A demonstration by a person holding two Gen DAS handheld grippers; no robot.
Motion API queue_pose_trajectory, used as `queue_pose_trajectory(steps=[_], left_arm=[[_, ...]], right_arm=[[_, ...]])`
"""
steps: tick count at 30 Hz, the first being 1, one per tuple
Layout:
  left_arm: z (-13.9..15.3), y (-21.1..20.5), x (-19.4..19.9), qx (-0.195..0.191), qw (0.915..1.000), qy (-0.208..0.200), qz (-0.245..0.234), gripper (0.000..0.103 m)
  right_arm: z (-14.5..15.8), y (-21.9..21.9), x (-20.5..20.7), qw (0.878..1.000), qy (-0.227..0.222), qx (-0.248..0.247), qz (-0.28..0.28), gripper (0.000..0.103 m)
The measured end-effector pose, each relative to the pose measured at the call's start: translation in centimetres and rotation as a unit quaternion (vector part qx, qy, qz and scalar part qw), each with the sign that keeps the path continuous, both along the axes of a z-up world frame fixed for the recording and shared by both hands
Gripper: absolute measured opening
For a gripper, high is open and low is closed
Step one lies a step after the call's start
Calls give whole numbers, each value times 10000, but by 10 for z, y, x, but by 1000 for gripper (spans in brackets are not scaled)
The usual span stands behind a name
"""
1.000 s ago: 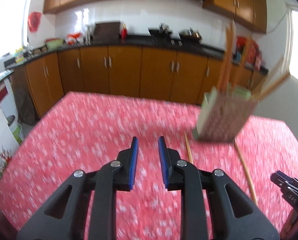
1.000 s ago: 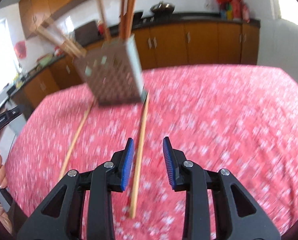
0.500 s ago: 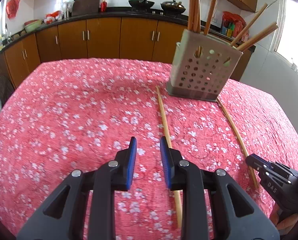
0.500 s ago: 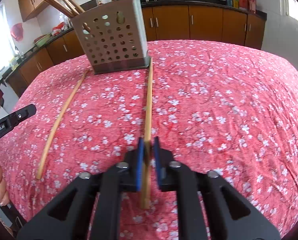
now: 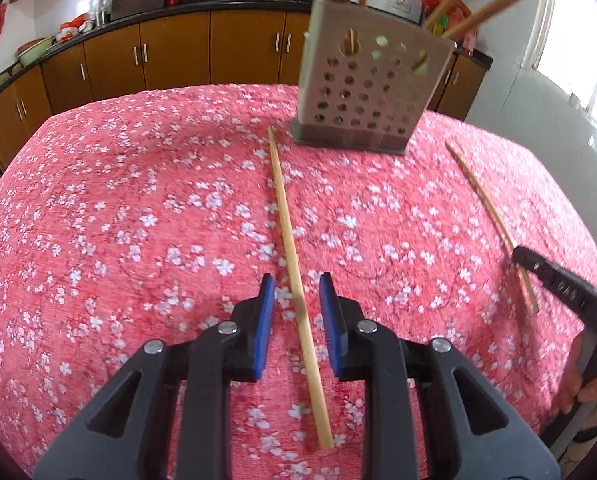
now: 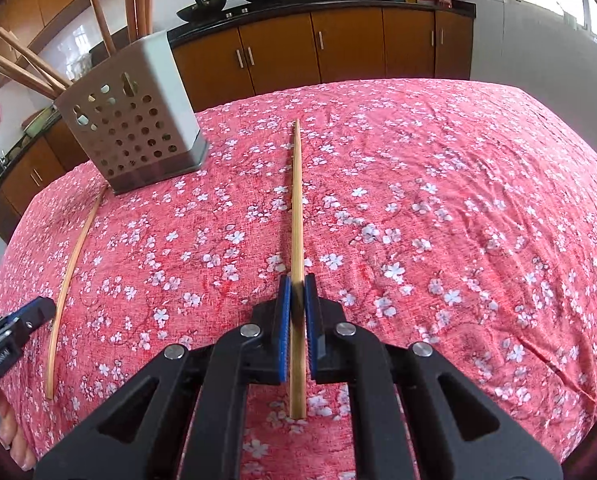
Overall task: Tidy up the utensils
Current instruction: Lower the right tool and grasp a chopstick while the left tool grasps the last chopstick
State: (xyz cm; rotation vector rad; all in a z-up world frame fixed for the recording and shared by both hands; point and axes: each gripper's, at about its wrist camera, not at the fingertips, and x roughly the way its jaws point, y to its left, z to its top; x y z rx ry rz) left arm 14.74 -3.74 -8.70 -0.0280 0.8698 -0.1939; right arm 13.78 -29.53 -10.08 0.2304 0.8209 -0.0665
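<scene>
The right gripper [image 6: 297,294] squeezes one chopstick [image 6: 297,200] tight, ready to lift. The left gripper [image 5: 296,300] has been closing around another chopstick [image 5: 284,208], not pinching yet. Beyond stands the holder [image 5: 362,92] they belong in.

- Bright daylight enters from a blown-out window [image 5: 578,40] right of the perforated holder [image 5: 370,88].
- Left view is motion-blurred, especially that holder; right view is sharper.
- Fisheye bending and dark vignetted corners frame both.
</scene>
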Motion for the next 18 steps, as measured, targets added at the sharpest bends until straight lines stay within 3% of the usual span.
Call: queue_pose_trajectory(steps=[3, 7, 13, 18], left_arm=[[-7, -5, 1, 177, 9998, 51, 8, 9], [-8, -2, 5, 367, 9992, -26, 125, 8], [-7, 41, 32, 214, 9966, 65, 792, 8], [-5, 60, 51, 217, 9951, 66, 961, 8]], right_arm=[[1, 2, 0, 10000, -4, -8, 46, 8], [3, 7, 2, 9999, -37, -61, 136, 8], [6, 14, 15, 9993, -102, -215, 287, 8], [6, 19, 34, 9980, -64, -438, 450, 8]])
